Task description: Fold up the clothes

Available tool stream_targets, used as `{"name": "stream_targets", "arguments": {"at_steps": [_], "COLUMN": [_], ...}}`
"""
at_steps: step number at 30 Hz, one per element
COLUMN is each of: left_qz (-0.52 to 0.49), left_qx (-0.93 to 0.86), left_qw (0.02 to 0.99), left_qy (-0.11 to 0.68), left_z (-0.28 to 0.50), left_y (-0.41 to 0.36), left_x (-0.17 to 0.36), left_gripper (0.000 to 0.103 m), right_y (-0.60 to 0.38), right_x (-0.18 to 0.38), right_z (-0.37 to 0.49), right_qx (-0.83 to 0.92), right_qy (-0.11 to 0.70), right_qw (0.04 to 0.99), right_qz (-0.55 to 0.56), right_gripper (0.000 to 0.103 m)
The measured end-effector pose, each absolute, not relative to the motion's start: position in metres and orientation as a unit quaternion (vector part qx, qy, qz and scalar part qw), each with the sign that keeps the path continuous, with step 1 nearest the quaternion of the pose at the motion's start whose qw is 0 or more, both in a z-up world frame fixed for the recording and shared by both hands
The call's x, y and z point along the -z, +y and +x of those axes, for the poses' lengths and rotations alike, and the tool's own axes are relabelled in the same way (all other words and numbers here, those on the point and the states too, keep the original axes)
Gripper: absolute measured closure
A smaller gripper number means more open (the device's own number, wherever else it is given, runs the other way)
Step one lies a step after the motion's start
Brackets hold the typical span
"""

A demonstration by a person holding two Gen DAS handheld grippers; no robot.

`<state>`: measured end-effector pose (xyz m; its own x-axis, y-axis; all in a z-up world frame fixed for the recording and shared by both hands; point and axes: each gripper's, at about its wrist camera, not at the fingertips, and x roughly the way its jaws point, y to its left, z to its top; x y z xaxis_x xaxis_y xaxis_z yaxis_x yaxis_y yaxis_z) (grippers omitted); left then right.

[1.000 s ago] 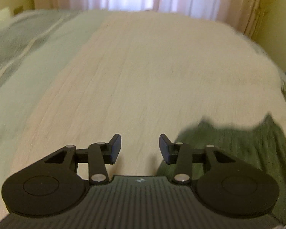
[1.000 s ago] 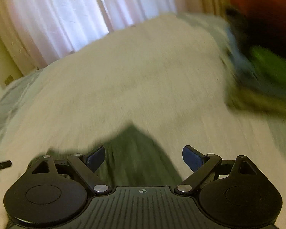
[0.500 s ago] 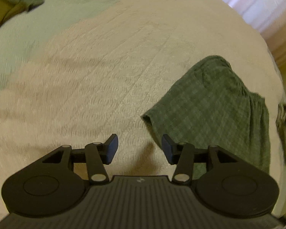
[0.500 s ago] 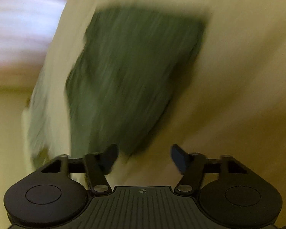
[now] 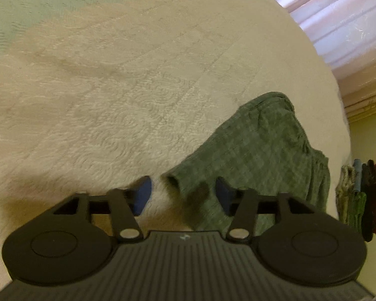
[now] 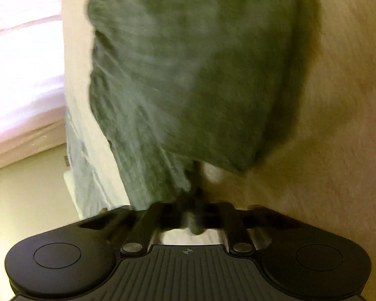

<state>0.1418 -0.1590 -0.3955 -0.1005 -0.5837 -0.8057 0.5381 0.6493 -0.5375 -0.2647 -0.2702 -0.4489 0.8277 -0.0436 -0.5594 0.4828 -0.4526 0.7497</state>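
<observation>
A green checked garment [image 5: 258, 150] lies on the cream bedspread [image 5: 137, 80]. Its near corner [image 5: 178, 179] sits between the fingers of my left gripper [image 5: 183, 192], which is open and low over the bed. In the right wrist view the same green garment [image 6: 193, 70] fills the upper frame, blurred. My right gripper [image 6: 195, 200] is shut on its near edge, where the cloth bunches between the fingers.
A pile of coloured clothes [image 5: 361, 195] sits at the bed's right edge. Pink-white curtains [image 5: 343, 12] hang beyond the bed. A yellowish wall [image 6: 25, 188] and folded pale bedding [image 6: 85, 165] show at the left of the right wrist view.
My right gripper has closed on the garment's edge; it was open half a second ago. My left gripper has moved in so the garment's corner now lies between its open fingers.
</observation>
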Motion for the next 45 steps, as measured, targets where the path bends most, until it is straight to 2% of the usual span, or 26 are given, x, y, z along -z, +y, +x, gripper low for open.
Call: {"name": "stream_targets", "arguments": {"at_steps": [1, 6, 10, 11, 12, 14, 17, 20, 26, 27, 29, 33, 36, 37, 38, 39, 40, 45], "left_qz": [-0.02, 0.038, 0.14, 0.152, 0.159, 0.158, 0.144, 0.112, 0.096, 0.094, 0.091, 0.093, 0.096, 0.091, 0.084, 0.08, 0.076, 0.016], "left_qx": [0.425, 0.47, 0.474, 0.47, 0.463, 0.446, 0.445, 0.489, 0.608, 0.613, 0.625, 0.61, 0.6, 0.601, 0.605, 0.607, 0.609, 0.6], "left_qw": [0.669, 0.687, 0.702, 0.708, 0.714, 0.721, 0.71, 0.656, 0.515, 0.505, 0.486, 0.494, 0.51, 0.507, 0.5, 0.488, 0.473, 0.425], "left_qy": [0.61, 0.552, 0.512, 0.505, 0.5, 0.506, 0.526, 0.564, 0.597, 0.6, 0.605, 0.612, 0.609, 0.611, 0.614, 0.622, 0.632, 0.678], "left_z": [0.144, 0.143, 0.124, 0.12, 0.116, 0.108, 0.094, 0.066, -0.028, -0.04, -0.064, -0.084, -0.089, -0.091, -0.092, -0.093, -0.095, -0.092], "left_y": [-0.16, -0.165, -0.176, -0.176, -0.176, -0.17, -0.157, -0.152, -0.178, -0.183, -0.191, -0.203, -0.21, -0.211, -0.211, -0.213, -0.215, -0.215], "left_x": [0.395, 0.385, 0.393, 0.391, 0.388, 0.38, 0.366, 0.359, 0.367, 0.371, 0.38, 0.401, 0.412, 0.412, 0.412, 0.414, 0.416, 0.423], "left_gripper": [0.103, 0.102, 0.093, 0.09, 0.088, 0.082, 0.079, 0.076, 0.068, 0.067, 0.06, 0.058, 0.058, 0.062, 0.069, 0.077, 0.098, 0.098], "right_y": [-0.269, -0.268, -0.276, -0.278, -0.279, -0.283, -0.294, -0.314, -0.377, -0.384, -0.402, -0.416, -0.414, -0.415, -0.41, -0.408, -0.411, -0.412], "right_x": [0.45, 0.449, 0.455, 0.452, 0.449, 0.434, 0.405, 0.389, 0.393, 0.397, 0.406, 0.417, 0.42, 0.421, 0.419, 0.417, 0.416, 0.4], "right_z": [-0.268, -0.289, -0.276, -0.276, -0.275, -0.285, -0.32, -0.373, -0.439, -0.444, -0.448, -0.451, -0.463, -0.463, -0.467, -0.469, -0.465, -0.456], "right_qx": [0.258, 0.264, 0.263, 0.259, 0.255, 0.262, 0.314, 0.388, 0.466, 0.467, 0.458, 0.439, 0.423, 0.415, 0.406, 0.398, 0.395, 0.443], "right_qy": [0.137, 0.159, 0.204, 0.209, 0.215, 0.223, 0.228, 0.195, 0.121, 0.114, 0.101, 0.099, 0.106, 0.11, 0.116, 0.126, 0.141, 0.208], "right_qw": [0.505, 0.522, 0.534, 0.534, 0.535, 0.552, 0.597, 0.614, 0.613, 0.616, 0.623, 0.634, 0.643, 0.648, 0.654, 0.658, 0.662, 0.663], "right_qz": [0.812, 0.796, 0.777, 0.777, 0.777, 0.759, 0.702, 0.659, 0.627, 0.624, 0.626, 0.629, 0.63, 0.629, 0.627, 0.626, 0.621, 0.566], "right_gripper": [0.102, 0.102, 0.101, 0.089, 0.069, 0.053, 0.053, 0.053, 0.053, 0.053, 0.053, 0.053, 0.053, 0.054, 0.072, 0.1, 0.102, 0.102]}}
